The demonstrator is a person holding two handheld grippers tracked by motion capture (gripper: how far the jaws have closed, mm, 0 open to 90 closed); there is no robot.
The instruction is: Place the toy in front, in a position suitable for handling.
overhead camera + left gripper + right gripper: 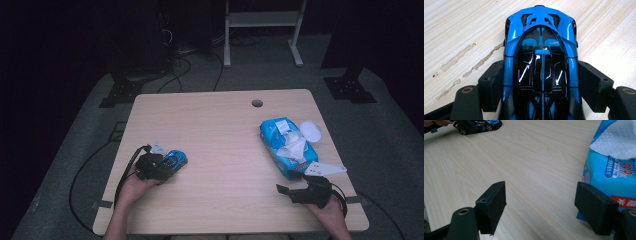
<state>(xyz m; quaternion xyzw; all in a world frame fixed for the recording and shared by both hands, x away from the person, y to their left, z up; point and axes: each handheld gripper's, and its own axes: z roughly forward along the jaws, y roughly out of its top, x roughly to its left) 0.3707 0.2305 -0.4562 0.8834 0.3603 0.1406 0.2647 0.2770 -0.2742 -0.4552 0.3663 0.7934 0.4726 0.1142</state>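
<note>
Jaws of the left gripper (pixel 541 82) clamp a blue and black toy car (pixel 541 50) from both sides, pads flat against its flanks, as the left gripper view shows. In the high view the car (pixel 174 160) sits on the surface (pixel 220 145) near its left front, with the left gripper (pixel 159 167) over its rear end. Pale smears mark the wood beside the car in the left gripper view. The right gripper (pixel 290 182) rests at the right front, jaws wide apart with nothing between them. Just beside it lies a blue wipes pack (pixel 287 145), a white wipe (pixel 295 144) pulled up from its top. The right gripper view has the pack (pixel 610 170) near the right-hand jaw.
</note>
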